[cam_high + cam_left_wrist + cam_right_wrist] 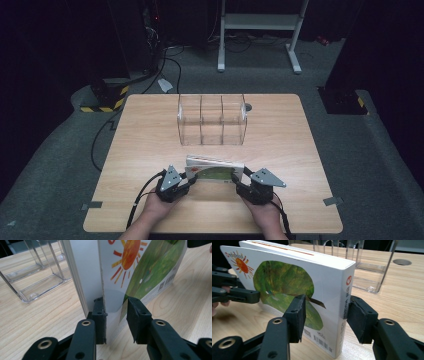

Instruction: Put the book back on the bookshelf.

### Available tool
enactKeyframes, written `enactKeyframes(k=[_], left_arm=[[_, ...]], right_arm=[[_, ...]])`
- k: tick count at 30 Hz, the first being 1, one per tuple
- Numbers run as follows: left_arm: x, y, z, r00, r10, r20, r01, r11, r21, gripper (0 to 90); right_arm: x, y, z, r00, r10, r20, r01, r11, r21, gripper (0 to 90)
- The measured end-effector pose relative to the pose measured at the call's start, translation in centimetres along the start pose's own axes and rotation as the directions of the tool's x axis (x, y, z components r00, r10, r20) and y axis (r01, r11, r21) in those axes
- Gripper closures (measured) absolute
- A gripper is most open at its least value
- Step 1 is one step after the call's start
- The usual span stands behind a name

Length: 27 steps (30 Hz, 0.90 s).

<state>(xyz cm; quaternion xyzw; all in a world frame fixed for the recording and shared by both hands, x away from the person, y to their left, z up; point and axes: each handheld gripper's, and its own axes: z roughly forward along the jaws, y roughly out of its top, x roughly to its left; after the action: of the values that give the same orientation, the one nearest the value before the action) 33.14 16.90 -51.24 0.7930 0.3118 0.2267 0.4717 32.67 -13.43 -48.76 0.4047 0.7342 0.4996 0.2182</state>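
Note:
A children's board book (215, 172) with a sun and a green shape on its white cover stands upright on its long edge near the table's front. My left gripper (192, 176) is at its left end. In the left gripper view the jaws (113, 312) are shut on the front cover (140, 270) beside the white page block. My right gripper (239, 181) is at the spine end. Its pads (325, 315) press the cover and the back of the book (287, 282) beside the spine. The left gripper's jaw tip (249, 296) shows at the book's far end.
A clear plastic organiser (212, 120) with three upright compartments stands on the wooden table (150, 130) behind the book (37, 277) (367, 277). A round cable hole (248, 106) lies at the table's back. A white frame and cables stand on the floor beyond.

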Motion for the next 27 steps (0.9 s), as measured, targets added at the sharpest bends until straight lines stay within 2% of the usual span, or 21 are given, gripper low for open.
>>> enactKeyframes(k=[3, 5, 8, 12, 20, 23, 27], left_arm=[[-0.1, 0.0, -0.2, 1.0, 0.005, -0.005, -0.005, 1.0, 0.003, 66.9], [0.1, 0.0, -0.3, 0.9999, -0.007, -0.012, 0.007, 1.0, -0.003, 65.5], [0.6, -0.1, -0.6, 0.9993, -0.025, -0.029, 0.025, 0.9997, -0.003, 58.4], [0.8, -0.3, -0.6, 0.9983, -0.048, -0.034, 0.048, 0.9988, 0.001, 55.5], [1.3, -0.7, -1.3, 0.9967, -0.064, -0.05, 0.065, 0.9978, 0.012, 49.2], [1.6, -0.9, -1.8, 0.9949, -0.076, -0.066, 0.077, 0.9969, 0.013, 48.4], [2.1, -1.4, -2.6, 0.9915, -0.094, -0.09, 0.096, 0.9953, 0.016, 47.1]], right_arm=[[-0.1, -0.1, -0.1, 0.9998, -0.005, -0.017, 0.005, 1.0, 0.0, 46.5], [-0.1, -0.1, -0.1, 0.9996, -0.007, -0.028, 0.007, 1.0, 0.001, 44.5], [-0.3, 0.0, 0.0, 0.9989, -0.016, -0.044, 0.016, 0.9998, 0.008, 38.9], [-0.5, 0.2, 0.1, 0.9981, -0.022, -0.058, 0.023, 0.9996, 0.013, 36.4], [-0.6, 1.1, 0.5, 0.9956, -0.031, -0.088, 0.031, 0.9995, 0.005, 34.2], [-0.5, 1.5, 0.7, 0.9923, -0.07, -0.103, 0.067, 0.9974, -0.025, 35.5], [-0.4, 1.8, 1.0, 0.99, -0.09, -0.109, 0.086, 0.9955, -0.04, 35.1]])
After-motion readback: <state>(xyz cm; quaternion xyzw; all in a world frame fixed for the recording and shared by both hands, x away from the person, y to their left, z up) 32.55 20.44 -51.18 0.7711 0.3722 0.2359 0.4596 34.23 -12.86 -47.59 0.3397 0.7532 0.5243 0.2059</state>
